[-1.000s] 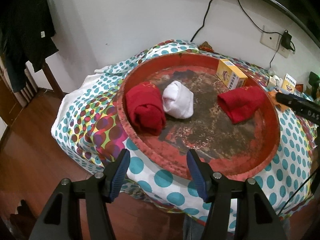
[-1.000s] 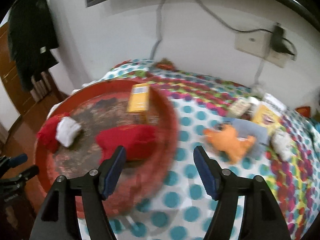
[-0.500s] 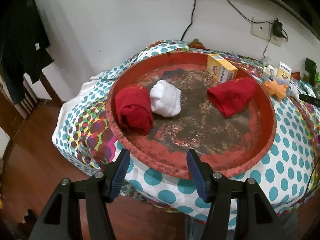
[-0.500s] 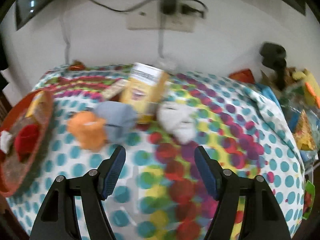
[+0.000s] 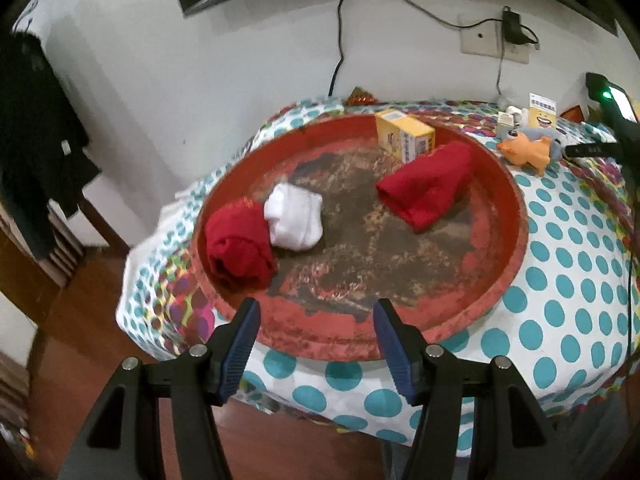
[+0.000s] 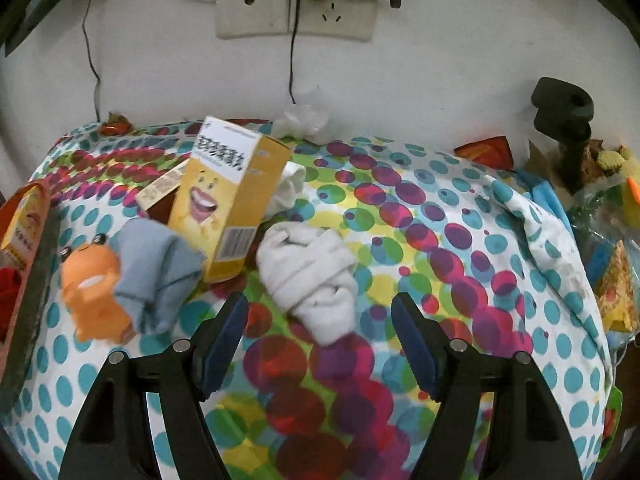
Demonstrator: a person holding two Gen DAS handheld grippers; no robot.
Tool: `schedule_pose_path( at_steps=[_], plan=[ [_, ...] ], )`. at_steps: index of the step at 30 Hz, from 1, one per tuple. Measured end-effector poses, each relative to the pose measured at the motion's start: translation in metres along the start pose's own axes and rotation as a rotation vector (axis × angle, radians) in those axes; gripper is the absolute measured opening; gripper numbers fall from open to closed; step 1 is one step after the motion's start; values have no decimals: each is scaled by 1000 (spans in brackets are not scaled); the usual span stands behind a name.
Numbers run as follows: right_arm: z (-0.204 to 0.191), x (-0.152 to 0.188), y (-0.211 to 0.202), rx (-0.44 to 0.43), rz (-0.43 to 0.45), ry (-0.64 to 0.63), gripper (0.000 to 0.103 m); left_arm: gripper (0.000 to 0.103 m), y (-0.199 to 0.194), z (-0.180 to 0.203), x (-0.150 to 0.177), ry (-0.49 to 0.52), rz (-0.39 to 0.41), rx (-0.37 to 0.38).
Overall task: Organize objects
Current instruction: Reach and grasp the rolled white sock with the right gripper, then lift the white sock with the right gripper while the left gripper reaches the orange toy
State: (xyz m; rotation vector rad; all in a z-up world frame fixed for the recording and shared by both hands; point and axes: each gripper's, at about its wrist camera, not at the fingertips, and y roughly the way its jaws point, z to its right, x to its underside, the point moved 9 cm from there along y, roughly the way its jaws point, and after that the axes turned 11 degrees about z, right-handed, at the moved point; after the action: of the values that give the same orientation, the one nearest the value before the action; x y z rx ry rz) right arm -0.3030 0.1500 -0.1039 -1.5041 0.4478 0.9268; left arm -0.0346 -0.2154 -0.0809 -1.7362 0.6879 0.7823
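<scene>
The left tongs (image 5: pixel 316 344) are held open and empty at the near rim of the red tray (image 5: pixel 516 240); beyond them, two red rolled cloths (image 5: pixel 238 246), a white roll (image 5: pixel 295 222) and a yellow box (image 5: pixel 404 136) are seen only in the left wrist view. The right tongs (image 6: pixel 320 340), just opened wider, hold nothing; the white rolled sock (image 6: pixel 316 276) lies on the desk (image 6: pixel 460 248) just ahead between them. Left of them a smiling-mouth box (image 6: pixel 228 204) is seen, its writing unreadable.
</scene>
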Motion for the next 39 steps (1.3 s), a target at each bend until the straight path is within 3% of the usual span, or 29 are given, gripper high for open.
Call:
schedule_pose_path(
  at_steps=[7, 13, 16, 18, 21, 27, 35, 39],
  plan=[
    [7, 0, 20, -4, -23, 26, 73, 60, -6, 25, -6, 65, 13, 25],
    [2, 0, 30, 3, -26, -2, 71, 60, -16, 55, -17, 97, 32, 98],
    [-1, 0, 31, -16, -19, -6, 60, 60, -19, 70, -28, 86, 35, 153],
    [-3, 0, 31, -39, -15, 5, 46, 60, -18, 82, -36, 91, 31, 186],
    [-6, 1, 30, -55, -16, 10, 43, 60, -16, 102, -47, 131, 42, 188],
    [2, 7, 19, -92, -11, 30, 42, 60, -6, 143, -53, 149, 13, 252],
    [32, 24, -4, -85, -3, 27, 42, 60, 10, 191, -56, 223, -1, 277],
    [44, 34, -13, -91, -6, 30, 42, 60, 22, 207, -64, 189, -43, 320]
  ],
)
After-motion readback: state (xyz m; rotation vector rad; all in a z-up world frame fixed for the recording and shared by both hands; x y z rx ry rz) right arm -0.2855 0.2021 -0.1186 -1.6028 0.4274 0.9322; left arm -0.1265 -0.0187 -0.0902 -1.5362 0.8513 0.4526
